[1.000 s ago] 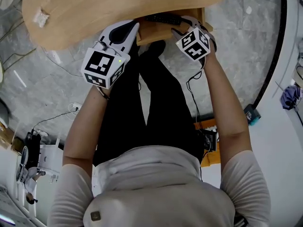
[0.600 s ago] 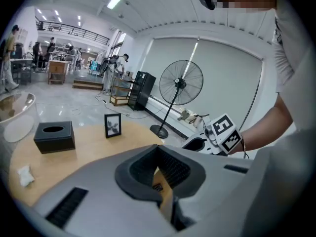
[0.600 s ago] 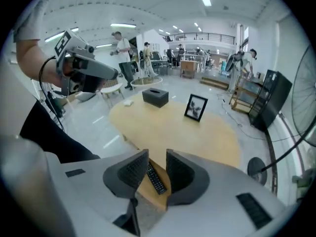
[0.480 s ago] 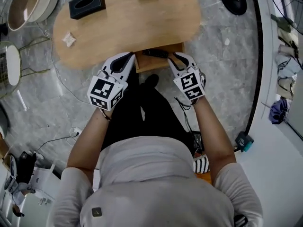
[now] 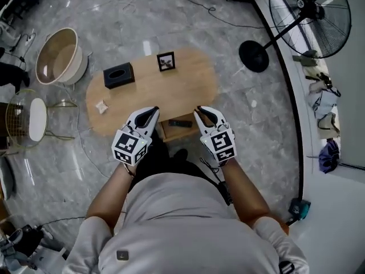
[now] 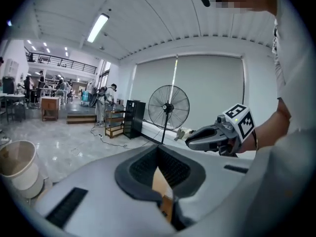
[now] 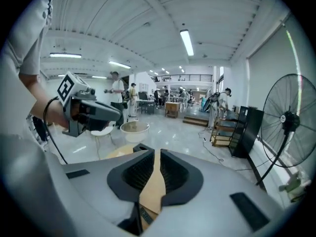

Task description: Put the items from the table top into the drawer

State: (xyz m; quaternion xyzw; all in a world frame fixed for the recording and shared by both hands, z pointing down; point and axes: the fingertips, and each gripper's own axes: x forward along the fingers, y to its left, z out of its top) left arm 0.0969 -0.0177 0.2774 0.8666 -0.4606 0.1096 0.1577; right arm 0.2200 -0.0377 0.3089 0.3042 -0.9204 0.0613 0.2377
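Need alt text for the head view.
The left gripper and right gripper, empty, the right's jaws just closing, hover over a wooden table with open drawer holding a dark remote. A tissue box, picture frame and packet sit on top.

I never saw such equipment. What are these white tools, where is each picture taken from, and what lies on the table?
A person holds a white tool in each hand; each ends in a two-jaw claw. One picture comes from a camera on the person's head; the other two from cameras riding on the left claw and the right claw. On the oval wooden table lie a black tissue box, a small black picture frame and a small white packet. Its open wooden drawer holds what looks like a black remote control. Both claws hold nothing: the left is shut; the right has just been closing and shows a narrow gap.
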